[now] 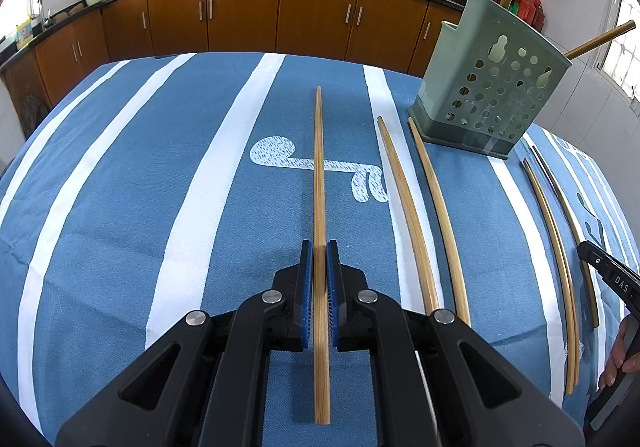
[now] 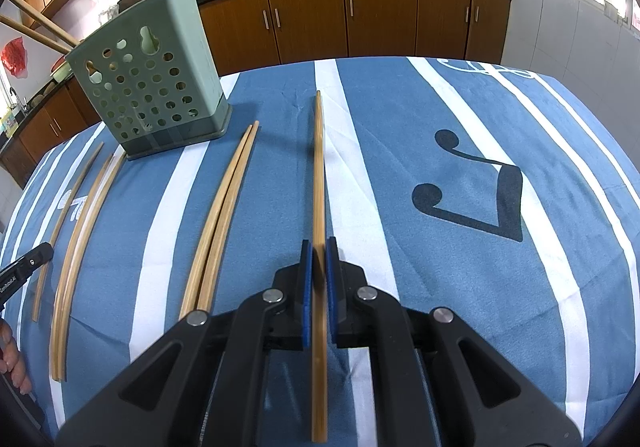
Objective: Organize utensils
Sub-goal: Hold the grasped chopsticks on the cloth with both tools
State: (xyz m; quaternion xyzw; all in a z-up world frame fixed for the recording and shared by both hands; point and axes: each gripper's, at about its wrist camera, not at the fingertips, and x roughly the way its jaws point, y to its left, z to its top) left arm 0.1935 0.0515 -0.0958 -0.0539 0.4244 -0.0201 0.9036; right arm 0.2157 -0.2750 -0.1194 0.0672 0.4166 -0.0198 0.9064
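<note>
My left gripper [image 1: 319,247] is shut on a bamboo chopstick [image 1: 319,175] that lies along the blue striped cloth, pointing away. My right gripper [image 2: 319,245] is shut on another bamboo chopstick [image 2: 318,167], also pointing away. A green perforated utensil holder [image 1: 490,87] stands at the far right in the left wrist view and at the far left in the right wrist view [image 2: 152,79], with several chopsticks standing in it. More chopsticks lie loose on the cloth: a pair [image 1: 416,215] beside the left gripper, and a pair [image 2: 224,207] left of the right gripper.
The table wears a blue cloth with white stripes [image 1: 140,187]. Two more chopsticks [image 1: 556,247] lie at the right in the left wrist view. The other gripper's tip [image 1: 608,271] shows at the right edge. Wooden kitchen cabinets [image 1: 240,11] and woks stand behind the table.
</note>
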